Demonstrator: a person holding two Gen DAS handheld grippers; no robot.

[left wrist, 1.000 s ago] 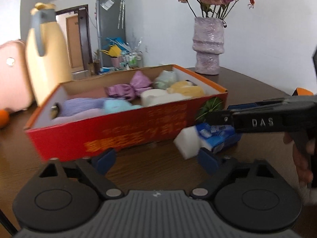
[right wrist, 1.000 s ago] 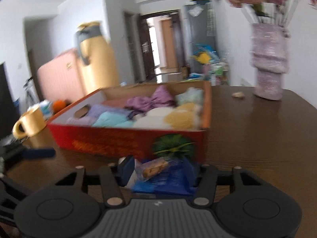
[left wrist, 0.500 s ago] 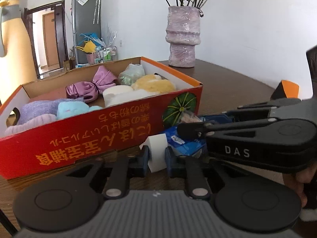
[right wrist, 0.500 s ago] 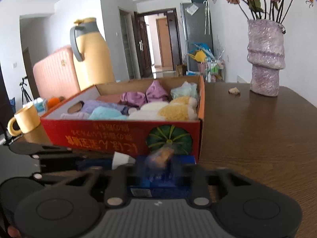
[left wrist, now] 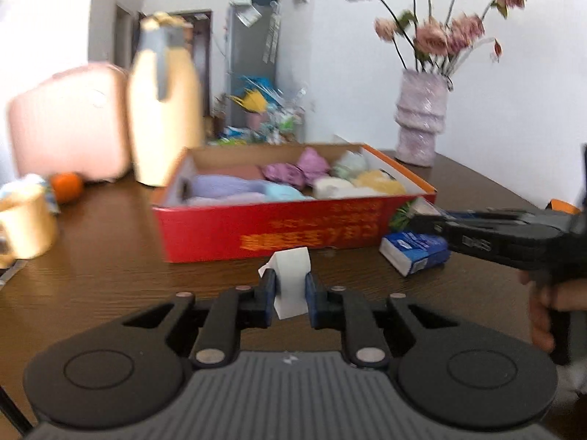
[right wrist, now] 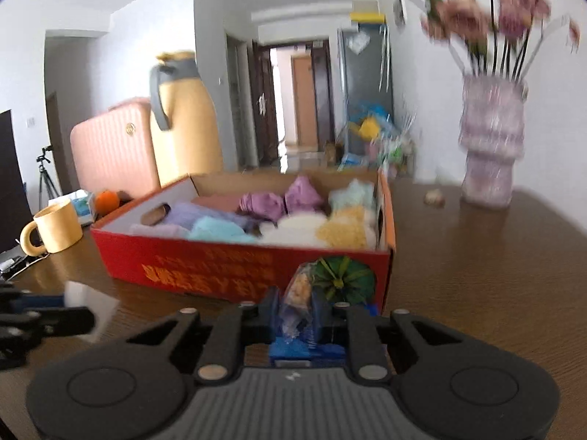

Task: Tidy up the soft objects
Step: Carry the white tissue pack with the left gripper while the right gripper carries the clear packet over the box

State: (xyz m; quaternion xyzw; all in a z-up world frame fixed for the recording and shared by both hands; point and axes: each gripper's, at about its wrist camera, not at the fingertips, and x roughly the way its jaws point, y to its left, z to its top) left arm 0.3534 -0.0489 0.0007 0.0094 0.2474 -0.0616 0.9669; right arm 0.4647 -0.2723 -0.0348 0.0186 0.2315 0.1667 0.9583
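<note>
The left tongs [left wrist: 290, 295] are clamped on a white foam block [left wrist: 291, 281], which stands upright between the blue pads just off the counter [left wrist: 110, 256], in front of the long side of the red cardboard box [left wrist: 293, 227]. The right tongs [right wrist: 293, 311] are pressed together on a blue soft packet [right wrist: 299, 306] near the box corner that bears the green print; the left wrist view shows that packet [left wrist: 414, 253] resting on the counter by the same corner.

The step in hand looks like carrying each soft piece over the box wall and setting it among the yarn-like bundles [right wrist: 279, 216] already inside. To do it well, each piece should probably clear the near rim before moving forward, since a low carry could catch the cardboard and push the light box. The grip should stay gentle: foam and packet both give, and may slip if squeezed at an edge. Free room inside seems scarce, so aim for a gap, one hand at a time.

The counter is dark brown wood. A yellow mug [right wrist: 55, 231] and an orange [right wrist: 107, 201] sit toward its left edge, a tall yellow flask [right wrist: 183, 117] behind the box, a vase of flowers [right wrist: 491, 146] toward the far right corner. A pink suitcase [right wrist: 113, 150] and a doorway lie beyond.
</note>
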